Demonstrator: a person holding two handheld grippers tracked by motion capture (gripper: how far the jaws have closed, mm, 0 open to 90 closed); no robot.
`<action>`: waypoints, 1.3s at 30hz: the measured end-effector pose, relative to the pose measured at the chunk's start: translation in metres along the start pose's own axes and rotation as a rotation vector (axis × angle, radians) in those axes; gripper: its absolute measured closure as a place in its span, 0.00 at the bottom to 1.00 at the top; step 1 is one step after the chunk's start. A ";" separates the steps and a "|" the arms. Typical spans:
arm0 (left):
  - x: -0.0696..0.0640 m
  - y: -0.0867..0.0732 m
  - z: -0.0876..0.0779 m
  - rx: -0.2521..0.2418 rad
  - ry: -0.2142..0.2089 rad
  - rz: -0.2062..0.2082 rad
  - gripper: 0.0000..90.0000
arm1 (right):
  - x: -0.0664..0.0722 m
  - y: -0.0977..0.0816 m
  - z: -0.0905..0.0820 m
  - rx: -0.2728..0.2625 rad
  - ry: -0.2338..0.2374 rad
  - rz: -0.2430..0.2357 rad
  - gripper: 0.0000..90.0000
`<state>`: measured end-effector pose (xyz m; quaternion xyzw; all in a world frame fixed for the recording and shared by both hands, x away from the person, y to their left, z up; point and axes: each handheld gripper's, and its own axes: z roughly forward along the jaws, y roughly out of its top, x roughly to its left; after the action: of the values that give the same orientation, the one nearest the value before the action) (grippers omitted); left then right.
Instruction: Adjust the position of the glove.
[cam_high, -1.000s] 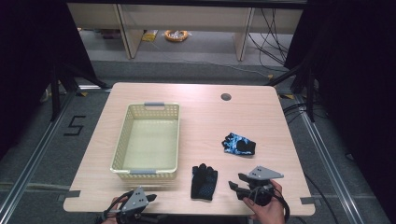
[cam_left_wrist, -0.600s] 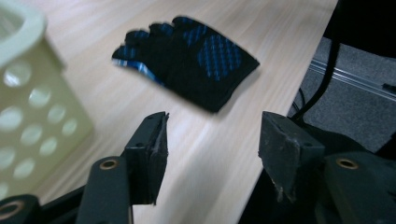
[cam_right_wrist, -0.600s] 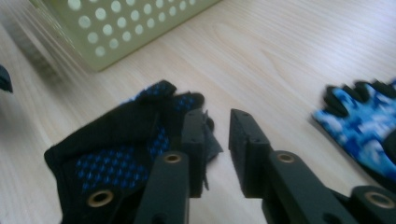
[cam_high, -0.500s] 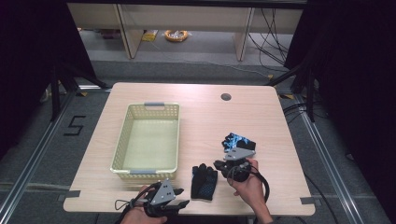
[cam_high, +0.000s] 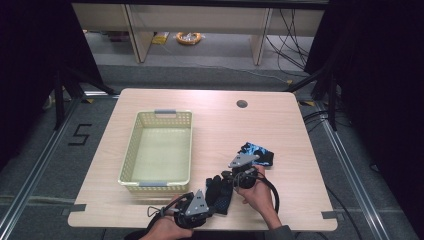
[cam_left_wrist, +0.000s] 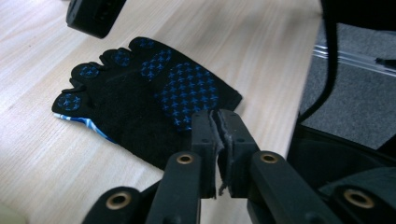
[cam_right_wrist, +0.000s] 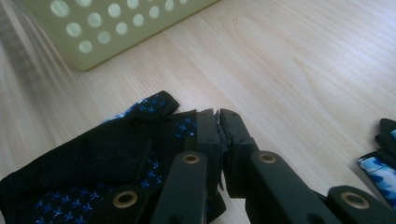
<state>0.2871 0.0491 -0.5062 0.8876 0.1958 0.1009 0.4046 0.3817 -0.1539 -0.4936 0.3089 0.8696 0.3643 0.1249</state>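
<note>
A black glove (cam_high: 218, 192) with blue grip dots lies flat near the table's front edge, palm up in the left gripper view (cam_left_wrist: 140, 107). My left gripper (cam_high: 212, 202) comes at its cuff from the left. Its jaws (cam_left_wrist: 218, 114) have just been closing and now meet over the cuff edge, with no cloth visibly between them. My right gripper (cam_high: 228, 181) is at the glove's finger end (cam_right_wrist: 93, 158), and its jaws (cam_right_wrist: 218, 113) are shut beside the cloth. A second, blue-patterned glove (cam_high: 260, 152) lies just beyond the right hand.
A pale yellow perforated basket (cam_high: 130, 155) stands empty left of the gloves, its corner close in the right gripper view (cam_right_wrist: 93, 28). The wooden table (cam_high: 280, 125) has a round hole (cam_high: 242, 104) at the back. The table's edge (cam_left_wrist: 299, 93) drops to grey floor.
Both hands have closed in on the black glove. The left came rightward along the front edge, and the right came leftward from the table's front right.
</note>
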 end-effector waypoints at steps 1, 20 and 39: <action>0.001 0.000 0.002 -0.003 0.001 -0.008 0.96 | 0.000 0.000 0.000 0.030 0.010 -0.001 0.98; 0.020 -0.008 -0.005 0.061 0.079 -0.043 0.97 | 0.013 -0.021 -0.008 0.111 0.004 0.064 1.00; 0.031 -0.001 0.005 0.057 0.122 -0.032 0.94 | 0.035 -0.051 -0.037 0.098 -0.028 0.110 0.99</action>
<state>0.3170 0.0592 -0.5096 0.8877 0.2370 0.1428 0.3681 0.3155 -0.1802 -0.5039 0.3670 0.8663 0.3234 0.1014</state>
